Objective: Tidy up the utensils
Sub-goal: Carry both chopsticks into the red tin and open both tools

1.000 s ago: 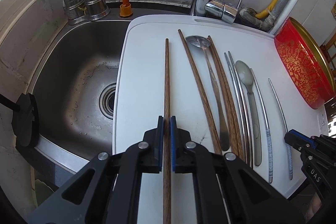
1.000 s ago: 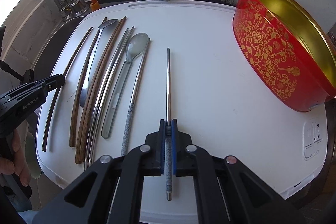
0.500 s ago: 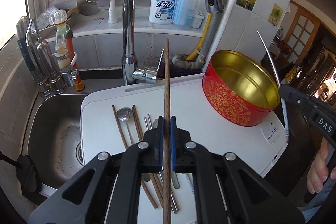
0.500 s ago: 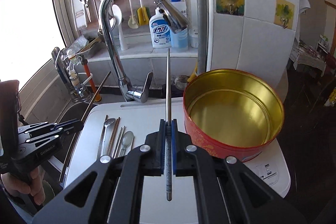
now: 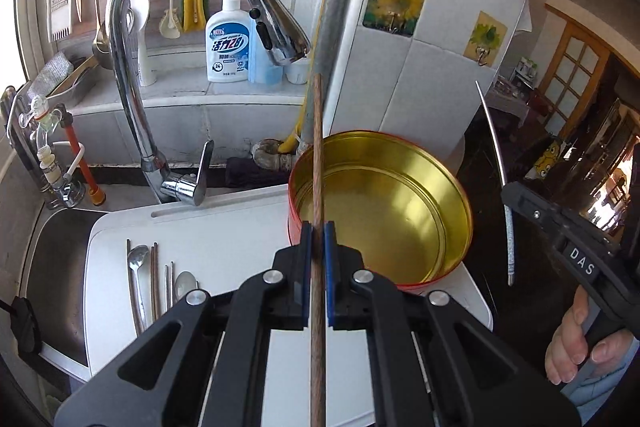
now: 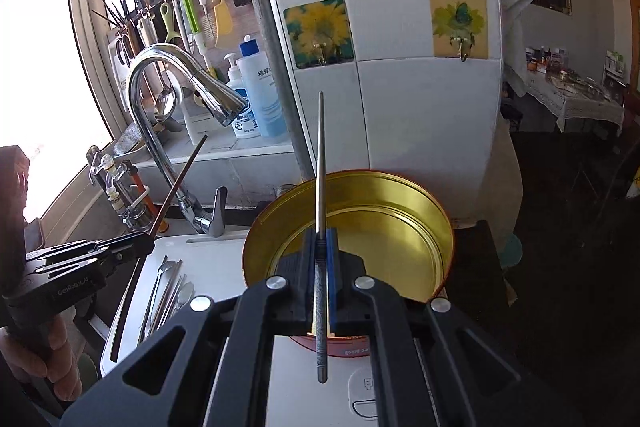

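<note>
My left gripper (image 5: 318, 231) is shut on a wooden chopstick (image 5: 318, 155) and holds it raised, pointing up in front of the round red tin (image 5: 380, 211) with a gold inside. My right gripper (image 6: 320, 239) is shut on a metal chopstick (image 6: 320, 163) and holds it raised over the near rim of the same tin (image 6: 348, 227), which is empty. The metal chopstick (image 5: 494, 147) also shows at the right of the left wrist view. Several spoons and chopsticks (image 5: 154, 279) lie in a row on the white board (image 5: 224, 231).
A steel sink (image 5: 60, 259) lies left of the board. A tall curved tap (image 5: 160, 27) rises behind it. Soap bottles (image 5: 228, 43) stand on the back ledge, with hanging tools above. A white tiled wall (image 6: 400, 99) stands behind the tin.
Both grippers lifted their chopsticks off the board and rose high. Both moved right toward the tin, which now sits just beyond each gripper's tips.
</note>
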Demonstrator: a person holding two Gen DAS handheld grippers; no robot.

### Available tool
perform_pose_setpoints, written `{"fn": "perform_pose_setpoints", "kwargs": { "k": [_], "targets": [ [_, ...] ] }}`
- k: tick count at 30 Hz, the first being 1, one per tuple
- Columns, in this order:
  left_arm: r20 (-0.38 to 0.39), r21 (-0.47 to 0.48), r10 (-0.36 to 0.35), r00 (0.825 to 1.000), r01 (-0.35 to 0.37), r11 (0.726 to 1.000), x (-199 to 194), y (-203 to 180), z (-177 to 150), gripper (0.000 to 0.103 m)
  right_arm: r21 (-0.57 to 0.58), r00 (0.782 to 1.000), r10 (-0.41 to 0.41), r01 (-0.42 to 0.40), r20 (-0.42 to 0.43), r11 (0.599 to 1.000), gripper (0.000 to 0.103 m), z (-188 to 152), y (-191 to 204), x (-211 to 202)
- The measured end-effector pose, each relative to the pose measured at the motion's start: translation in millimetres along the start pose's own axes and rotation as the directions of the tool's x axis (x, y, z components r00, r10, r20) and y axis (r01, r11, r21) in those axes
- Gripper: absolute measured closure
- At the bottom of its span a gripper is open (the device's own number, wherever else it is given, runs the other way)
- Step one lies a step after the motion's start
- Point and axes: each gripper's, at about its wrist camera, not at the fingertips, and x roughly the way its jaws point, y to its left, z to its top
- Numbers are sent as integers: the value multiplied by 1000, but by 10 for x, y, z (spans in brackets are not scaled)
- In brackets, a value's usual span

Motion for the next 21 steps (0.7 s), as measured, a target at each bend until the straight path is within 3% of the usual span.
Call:
{"fn": "perform_pose_setpoints", "kwargs": {
  "k": [3,5,8,10,16,21],
  "targets": [
    [-59,-8,-3,998,3,1000,176,-204,194,97,17,998,47,-47,-38,999,97,127,-153,114],
    [-116,-11,-13,993,12,1000,352,-318,325,97,40,990,76,-72,-117,997,97,210,-238,295],
    [-195,-18,-23,981,19,1000,631,-422,467,97,124,955,150,-121,-257,985,97,303,-410,683],
    [-225,-22,-15,974,10,1000,801,-461,521,97,163,935,181,-136,-306,977,97,333,-503,887],
    [-298,-22,-18,954,11,1000,1293,-519,585,97,166,919,167,-114,-358,980,97,330,-629,1242],
    [-366,20,17,931,-10,1000,1754,-546,605,97,144,876,125,-65,-467,988,97,218,-706,1638]
  ]
}}
